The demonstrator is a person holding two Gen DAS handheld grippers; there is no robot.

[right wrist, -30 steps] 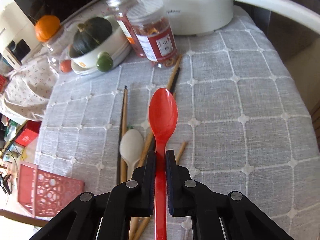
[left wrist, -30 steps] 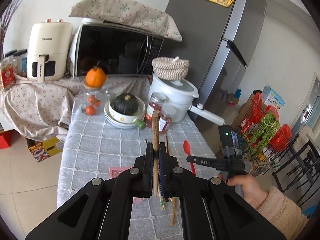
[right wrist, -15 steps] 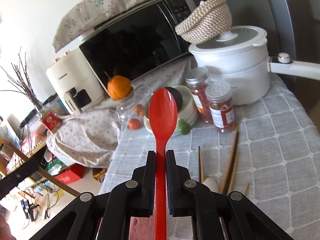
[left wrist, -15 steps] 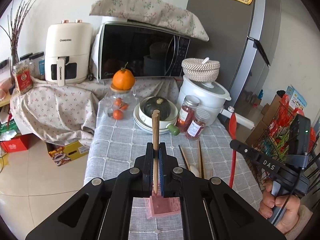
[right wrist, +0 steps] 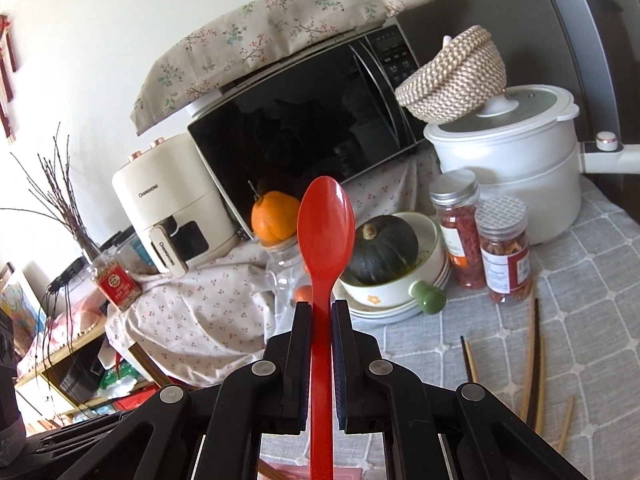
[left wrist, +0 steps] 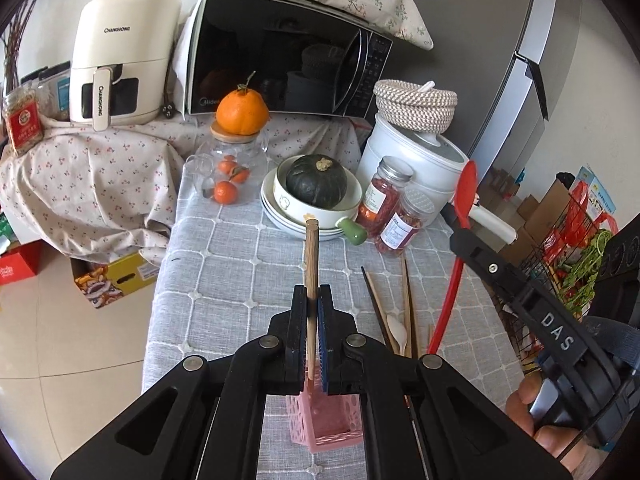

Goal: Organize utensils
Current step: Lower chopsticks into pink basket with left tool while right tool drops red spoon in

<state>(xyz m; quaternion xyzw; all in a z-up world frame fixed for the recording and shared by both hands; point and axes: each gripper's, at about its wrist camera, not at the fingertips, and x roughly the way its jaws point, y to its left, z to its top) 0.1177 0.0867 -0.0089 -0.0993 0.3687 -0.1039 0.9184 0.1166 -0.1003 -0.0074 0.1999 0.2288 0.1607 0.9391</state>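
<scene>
My left gripper (left wrist: 312, 300) is shut on wooden chopsticks (left wrist: 311, 256) held upright, their lower end inside the pink perforated utensil holder (left wrist: 332, 424) on the grey checked tablecloth. My right gripper (right wrist: 321, 312) is shut on a red spoon (right wrist: 325, 232), bowl end up. In the left wrist view that red spoon (left wrist: 466, 192) and the right gripper (left wrist: 462, 222) stand at the right, above the table. Loose chopsticks (left wrist: 406, 304) and a white spoon (left wrist: 397, 326) lie on the cloth to the right of the holder.
Behind stand a bowl with a dark squash (left wrist: 316, 178), two spice jars (left wrist: 404, 220), a white pot (left wrist: 416, 160), a glass jar with oranges (left wrist: 230, 168), a microwave (left wrist: 288, 56) and an air fryer (left wrist: 120, 60). The table's left edge drops to the tiled floor (left wrist: 80, 340).
The left gripper moved forward and down, bringing the chopsticks over and into the pink holder. The right gripper lifted the red spoon off the cloth and tilted it up.
</scene>
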